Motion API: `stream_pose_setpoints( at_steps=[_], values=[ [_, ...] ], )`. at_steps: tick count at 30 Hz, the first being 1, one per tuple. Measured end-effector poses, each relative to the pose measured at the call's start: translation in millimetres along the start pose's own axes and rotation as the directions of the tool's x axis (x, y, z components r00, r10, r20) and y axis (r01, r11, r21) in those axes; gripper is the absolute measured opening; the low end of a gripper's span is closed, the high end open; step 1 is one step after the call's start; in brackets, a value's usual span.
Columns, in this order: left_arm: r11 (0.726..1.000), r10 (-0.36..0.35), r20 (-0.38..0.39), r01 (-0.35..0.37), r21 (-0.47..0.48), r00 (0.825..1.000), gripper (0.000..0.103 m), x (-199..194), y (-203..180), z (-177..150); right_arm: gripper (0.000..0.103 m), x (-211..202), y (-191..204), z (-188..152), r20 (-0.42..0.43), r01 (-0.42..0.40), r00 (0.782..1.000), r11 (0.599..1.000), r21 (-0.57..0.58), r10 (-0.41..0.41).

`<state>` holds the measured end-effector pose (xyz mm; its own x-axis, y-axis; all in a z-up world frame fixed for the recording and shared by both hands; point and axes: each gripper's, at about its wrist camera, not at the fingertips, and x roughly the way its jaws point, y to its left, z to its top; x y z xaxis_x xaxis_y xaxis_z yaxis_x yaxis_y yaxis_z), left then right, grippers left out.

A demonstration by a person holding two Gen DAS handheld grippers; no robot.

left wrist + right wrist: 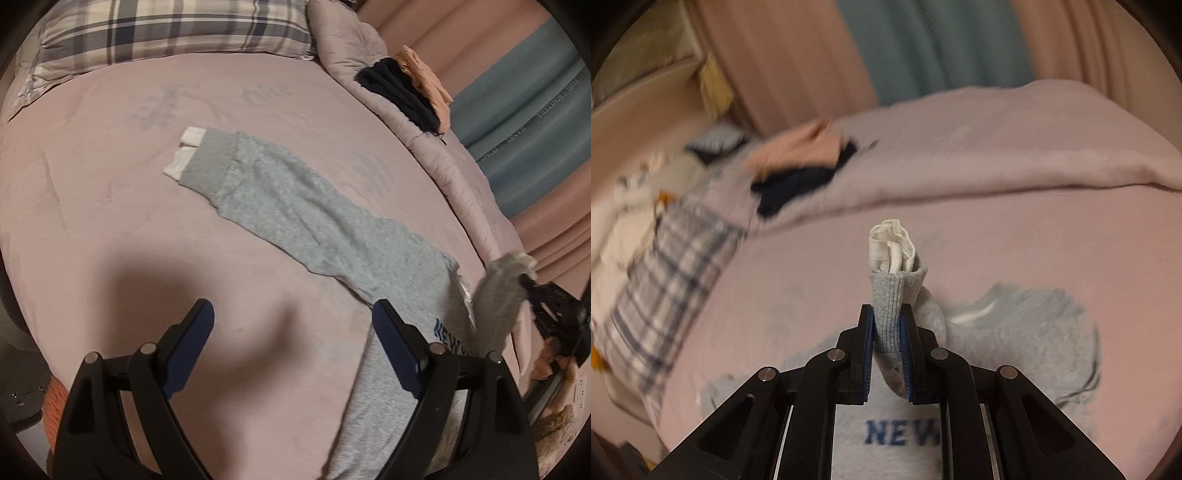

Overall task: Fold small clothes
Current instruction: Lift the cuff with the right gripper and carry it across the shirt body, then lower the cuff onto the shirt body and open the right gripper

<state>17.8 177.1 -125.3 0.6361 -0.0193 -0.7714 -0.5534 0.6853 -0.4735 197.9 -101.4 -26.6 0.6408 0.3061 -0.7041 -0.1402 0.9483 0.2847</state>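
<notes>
A small grey sweatshirt (pixel 384 387) with blue letters lies on the pink bed. One sleeve (pixel 280 206) stretches flat toward the pillow, ending in a grey cuff with white lining. My left gripper (pixel 291 321) hovers open above the sheet, its right finger over the shirt's edge, nothing between the pads. The right gripper (pixel 886 334) is shut on the other sleeve's ribbed cuff (pixel 890 295), lifted above the shirt's body (pixel 886 435), white lining poking out past the fingertips. That raised cuff (pixel 495 295) also shows at the right in the left wrist view.
A plaid pillow (pixel 166 33) lies at the head of the bed. A rolled pink duvet (pixel 424 147) lines the far side, with dark and peach garments (pixel 406 92) piled on it. Pink and blue curtains (pixel 923 48) hang behind. Bare sheet (pixel 92 184) spreads left of the shirt.
</notes>
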Motion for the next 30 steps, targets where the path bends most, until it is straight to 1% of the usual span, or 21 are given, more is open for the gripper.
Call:
stream_pose_setpoints(
  at_steps=[3,5,7,10,11,15,16,17,18,19,21,24,25,26,27,30],
  values=[
    [1.0,0.005,-0.003,-0.005,-0.01,1.0,0.087,1.2,6.6,0.2,0.015,32.6,20.3,-21.4,-0.084,-0.005,0.996,1.0,-0.017,0.003],
    [1.0,0.007,-0.012,-0.008,-0.014,1.0,0.087,2.9,9.5,-1.2,0.015,47.5,28.6,-34.2,-0.121,0.024,0.992,0.999,-0.042,-0.029],
    [1.0,0.008,-0.021,-0.008,-0.014,1.0,0.087,4.9,11.6,-1.6,0.015,68.5,39.1,-48.4,-0.158,0.067,0.984,0.994,-0.081,-0.079],
    [1.0,0.015,-0.029,-0.015,-0.007,0.999,0.087,6.8,13.2,-4.2,0.015,86.6,44.9,-63.4,-0.221,0.062,0.972,0.995,-0.08,-0.078],
    [1.0,0.018,-0.033,-0.018,-0.005,0.999,0.087,8.1,13.3,-5.3,0.015,90.7,47.7,-68.9,-0.229,0.075,0.969,0.993,-0.096,-0.095],
    [1.0,0.017,-0.049,-0.017,0.0,0.999,0.087,13.0,10.6,-8.4,0.016,89.5,64.8,-77.2,-0.197,0.124,0.966,0.97,-0.208,-0.166],
    [1.0,0.014,-0.053,-0.014,0.004,0.999,0.087,14.1,9.4,-8.7,0.024,90.0,69.0,-79.1,-0.198,0.118,0.966,0.967,-0.225,-0.164],
    [1.0,0.011,-0.059,-0.01,0.011,0.998,0.087,15.4,6.5,-9.6,0.03,88.6,72.3,-79.9,-0.206,0.097,0.967,0.968,-0.233,-0.146],
    [1.0,0.007,-0.062,-0.006,0.017,0.998,0.088,15.8,4.3,-10.0,0.047,86.9,70.9,-81.7,-0.214,0.086,0.967,0.969,-0.232,-0.137],
    [1.0,0.001,-0.064,0.0,0.024,0.998,0.088,16.1,1.4,-9.9,0.059,82.5,70.3,-81.1,-0.216,0.079,0.968,0.972,-0.222,-0.128],
    [0.999,-0.015,-0.068,0.018,0.043,0.998,0.088,16.1,-6.8,-8.0,0.062,72.7,64.0,-77.1,-0.216,0.058,0.971,0.979,-0.197,-0.101],
    [0.998,-0.04,-0.061,0.044,0.053,0.997,0.089,16.8,-19.3,-2.1,0.063,45.2,45.4,-63.1,-0.218,-0.018,0.976,0.993,-0.115,-0.008],
    [0.997,-0.048,-0.062,0.051,0.054,0.997,0.089,17.3,-23.2,-0.8,0.065,34.4,36.9,-59.4,-0.208,-0.029,0.978,0.996,-0.087,0.01],
    [0.996,-0.062,-0.064,0.066,0.057,0.996,0.089,18.4,-28.5,0.8,0.067,21.5,25.6,-56.0,-0.193,-0.025,0.981,0.998,-0.064,0.012],
    [0.995,-0.071,-0.066,0.075,0.06,0.995,0.089,20.4,-32.8,1.1,0.068,5.8,10.7,-53.5,-0.17,-0.004,0.985,0.999,-0.044,-0.003],
    [0.993,-0.084,-0.084,0.091,0.077,0.993,0.089,28.2,-47.5,0.1,0.068,-31.7,-35.2,-53.6,-0.113,0.082,0.99,0.997,0.005,-0.081]
  ],
)
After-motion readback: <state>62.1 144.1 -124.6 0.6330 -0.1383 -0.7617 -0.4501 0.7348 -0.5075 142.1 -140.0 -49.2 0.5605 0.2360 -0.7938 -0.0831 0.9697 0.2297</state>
